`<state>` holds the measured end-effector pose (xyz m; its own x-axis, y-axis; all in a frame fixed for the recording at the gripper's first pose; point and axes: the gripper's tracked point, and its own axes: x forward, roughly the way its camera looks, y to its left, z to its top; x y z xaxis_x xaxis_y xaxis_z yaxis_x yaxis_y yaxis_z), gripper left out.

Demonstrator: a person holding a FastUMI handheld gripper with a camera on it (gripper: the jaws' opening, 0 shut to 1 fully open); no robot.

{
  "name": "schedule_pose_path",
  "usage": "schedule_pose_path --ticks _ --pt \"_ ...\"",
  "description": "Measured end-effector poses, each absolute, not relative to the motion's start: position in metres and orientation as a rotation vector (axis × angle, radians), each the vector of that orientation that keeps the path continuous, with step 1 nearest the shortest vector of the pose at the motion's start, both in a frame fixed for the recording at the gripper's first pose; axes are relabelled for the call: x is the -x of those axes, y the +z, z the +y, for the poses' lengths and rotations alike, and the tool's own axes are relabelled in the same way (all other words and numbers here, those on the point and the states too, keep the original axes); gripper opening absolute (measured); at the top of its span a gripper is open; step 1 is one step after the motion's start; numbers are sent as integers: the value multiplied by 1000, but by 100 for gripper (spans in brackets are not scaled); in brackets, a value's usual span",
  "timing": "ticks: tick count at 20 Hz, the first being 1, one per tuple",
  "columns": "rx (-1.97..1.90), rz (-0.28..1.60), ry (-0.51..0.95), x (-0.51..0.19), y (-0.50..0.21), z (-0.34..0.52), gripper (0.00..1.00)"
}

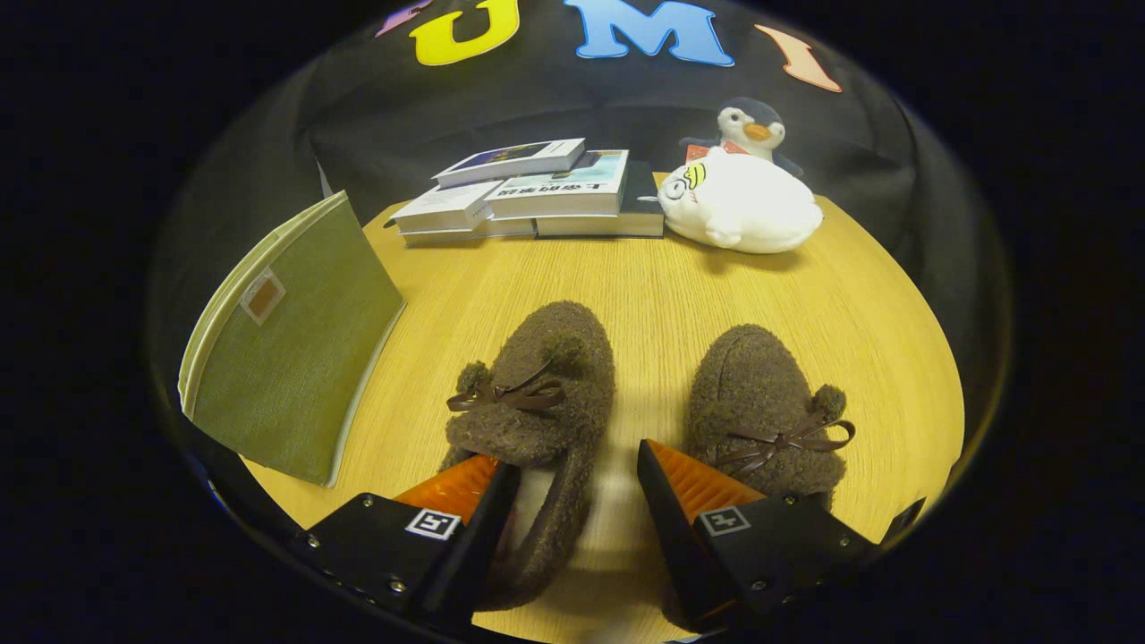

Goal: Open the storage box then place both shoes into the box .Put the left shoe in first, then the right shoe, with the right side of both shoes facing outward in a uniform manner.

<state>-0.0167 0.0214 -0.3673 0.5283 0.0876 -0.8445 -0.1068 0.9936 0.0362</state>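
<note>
The claw [572, 487] stands apart, straddling the near wall of the left fuzzy brown bow-tied slipper [532, 407] — not clamped. Its twin (the right slipper [765, 407]) sits just beside on the round wooden counter [644, 277]; the green fabric storage box [291, 344] lies left.

Fuzzy fleece shoes [537, 394] (ribbon bows), matt wood-grain table [662, 277]

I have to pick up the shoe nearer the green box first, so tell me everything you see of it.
The left shoe is a brown fuzzy slipper, fleece-like, with a thin dark ribbon bow and small pompoms on its top. It lies sole-down on the wooden table, toe pointing away toward the books, beside the other shoe but apart from it. The hand-held gripper is open: one finger sits inside the shoe's opening, the other over bare table, so the shoe's inner side wall lies between them.
</note>
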Motion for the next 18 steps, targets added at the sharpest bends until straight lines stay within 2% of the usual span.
schedule_pose_path --ticks 1,2,3,4,6,8,9,10,18 --pt "21 1013 100 16 -369 18 75" --pt "-2 1026 104 18 -370 21 52" --pt "-31 1035 102 19 -370 25 48" --pt "-46 1047 97 19 -372 25 31" --pt "-50 1051 69 18 -371 21 30" --pt "-120 1076 34 20 -370 23 4" --pt "-147 1084 16 19 -367 22 4" --pt "-175 1077 1 17 -363 23 0" --pt "-345 1029 -28 7 -313 44 0"
